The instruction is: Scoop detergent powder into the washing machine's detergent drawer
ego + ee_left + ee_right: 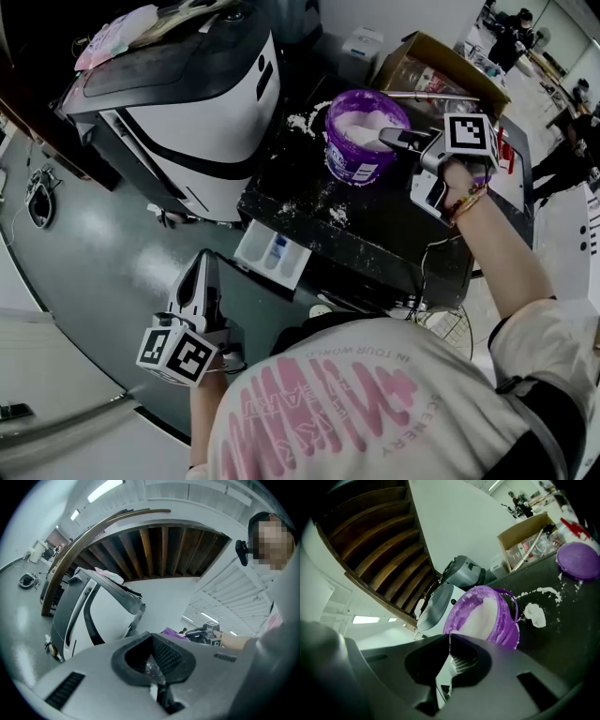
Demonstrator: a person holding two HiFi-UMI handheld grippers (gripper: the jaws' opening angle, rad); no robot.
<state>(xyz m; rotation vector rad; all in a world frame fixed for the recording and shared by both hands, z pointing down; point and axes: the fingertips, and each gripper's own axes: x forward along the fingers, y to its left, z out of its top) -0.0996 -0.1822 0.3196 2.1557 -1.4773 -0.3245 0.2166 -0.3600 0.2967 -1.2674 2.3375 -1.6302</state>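
A purple tub (366,131) of white detergent powder stands on a black table (375,225). My right gripper (386,139) reaches over its rim from the right, shut on the handle of a white scoop (364,138) whose bowl lies in the powder. In the right gripper view the tub (483,613) sits just beyond the closed right gripper (450,637). The washing machine (187,112) stands to the left, its detergent drawer (272,255) pulled out. My left gripper (202,258) hangs low beside the drawer, shut and empty. The left gripper (152,637) points level toward the machine (79,611).
Spilled powder (305,120) lies on the table around the tub, with a lump (534,613) beside it. The tub's purple lid (579,559) rests farther right. A cardboard box (441,66) stands at the table's back. People are in the far background.
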